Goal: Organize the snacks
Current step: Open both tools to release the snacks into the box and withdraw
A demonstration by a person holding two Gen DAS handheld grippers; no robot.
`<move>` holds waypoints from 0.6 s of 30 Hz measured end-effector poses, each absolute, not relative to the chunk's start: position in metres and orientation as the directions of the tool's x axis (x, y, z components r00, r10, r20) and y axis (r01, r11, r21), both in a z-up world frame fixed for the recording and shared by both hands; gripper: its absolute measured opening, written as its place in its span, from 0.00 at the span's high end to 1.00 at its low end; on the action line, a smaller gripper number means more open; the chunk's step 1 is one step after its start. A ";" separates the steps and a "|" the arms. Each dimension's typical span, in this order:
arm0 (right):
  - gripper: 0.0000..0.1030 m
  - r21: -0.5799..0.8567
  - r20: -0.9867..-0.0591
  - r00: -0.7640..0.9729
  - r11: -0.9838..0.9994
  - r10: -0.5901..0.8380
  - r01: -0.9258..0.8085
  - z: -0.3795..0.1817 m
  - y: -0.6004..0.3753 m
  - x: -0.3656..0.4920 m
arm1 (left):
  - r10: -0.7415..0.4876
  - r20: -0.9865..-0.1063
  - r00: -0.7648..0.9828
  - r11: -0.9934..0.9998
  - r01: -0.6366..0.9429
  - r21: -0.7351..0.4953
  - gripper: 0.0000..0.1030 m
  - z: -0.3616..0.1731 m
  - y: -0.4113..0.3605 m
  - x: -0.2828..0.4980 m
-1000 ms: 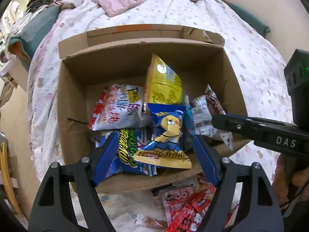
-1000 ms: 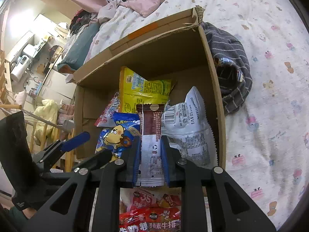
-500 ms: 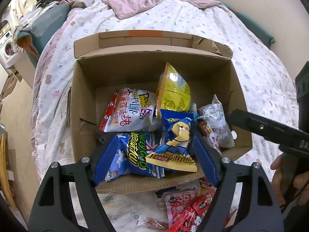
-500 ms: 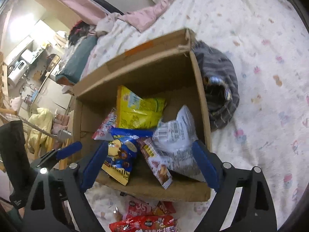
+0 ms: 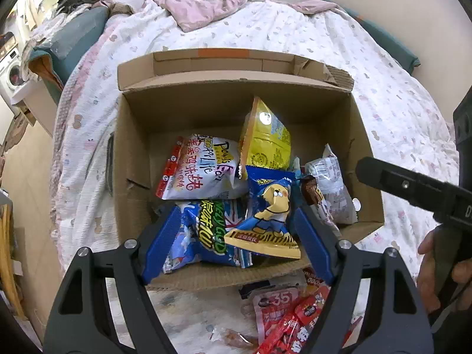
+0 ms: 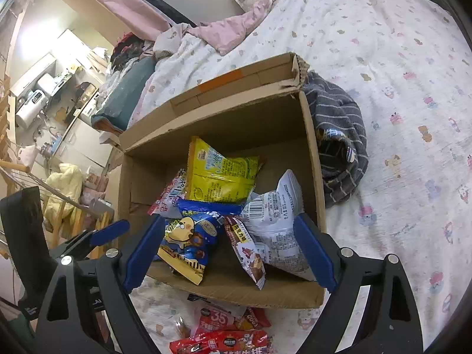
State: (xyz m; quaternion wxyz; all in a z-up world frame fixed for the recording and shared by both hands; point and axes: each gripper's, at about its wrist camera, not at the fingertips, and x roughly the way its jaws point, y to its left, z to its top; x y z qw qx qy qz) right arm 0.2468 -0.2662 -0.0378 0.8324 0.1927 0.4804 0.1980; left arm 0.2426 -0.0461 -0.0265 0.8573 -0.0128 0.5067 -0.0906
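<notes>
Snack packets (image 5: pixel 262 215) heaped in cardboard box (image 6: pixel 309 135) on bed (image 6: pixel 398 59), striped cloth (image 6: pixel 339 135) beside it, both tongs spread empty

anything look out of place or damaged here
Yes. The cardboard box has a torn, crumpled far right corner. Several red snack packets lie loose on the bedsheet outside the box, not yet sorted in. Inside, the yellow bag stands tilted against the others.

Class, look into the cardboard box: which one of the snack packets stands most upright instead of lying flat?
The yellow packet at the back of the cardboard box. It stands on edge, while the white packet with red writing and the blue ones lie flatter.
</notes>
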 end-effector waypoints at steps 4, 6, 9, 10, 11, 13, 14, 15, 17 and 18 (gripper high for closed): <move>0.11 0.504 -0.718 0.474 0.851 0.510 -0.151 -0.032 -0.268 0.243 | -0.166 -0.862 0.479 0.984 0.134 -0.115 0.26 -0.021 -0.043 0.235; 0.11 0.513 -0.710 0.481 0.846 0.514 -0.146 -0.029 -0.269 0.239 | -0.172 -0.863 0.475 0.983 0.135 -0.122 0.26 -0.020 -0.043 0.231; 0.11 0.522 -0.699 0.491 0.840 0.520 -0.145 -0.023 -0.270 0.230 | -0.169 -0.859 0.483 0.983 0.143 -0.113 0.26 -0.016 -0.043 0.222; 0.11 0.516 -0.700 0.493 0.843 0.516 -0.150 -0.021 -0.269 0.226 | -0.166 -0.857 0.488 0.984 0.143 -0.109 0.26 -0.014 -0.042 0.219; 0.11 0.509 -0.701 0.495 0.846 0.514 -0.157 -0.018 -0.268 0.222 | -0.165 -0.855 0.492 0.984 0.139 -0.109 0.26 -0.011 -0.041 0.215; 0.11 0.493 -0.702 0.501 0.853 0.506 -0.172 -0.012 -0.265 0.212 | -0.173 -0.851 0.495 0.983 0.138 -0.120 0.26 -0.007 -0.038 0.210; 0.11 0.487 -0.701 0.505 0.855 0.504 -0.177 -0.010 -0.264 0.208 | -0.175 -0.850 0.496 0.983 0.133 -0.125 0.26 -0.006 -0.037 0.206; 0.11 0.483 -0.700 0.507 0.856 0.503 -0.183 -0.008 -0.264 0.204 | -0.175 -0.852 0.494 0.983 0.131 -0.126 0.26 -0.006 -0.036 0.203; 0.11 0.470 -0.704 0.508 0.862 0.497 -0.191 -0.006 -0.263 0.193 | -0.178 -0.855 0.488 0.983 0.133 -0.129 0.26 -0.005 -0.034 0.195; 0.11 0.466 -0.707 0.507 0.864 0.493 -0.191 -0.007 -0.264 0.188 | -0.178 -0.854 0.489 0.983 0.129 -0.131 0.26 -0.005 -0.031 0.191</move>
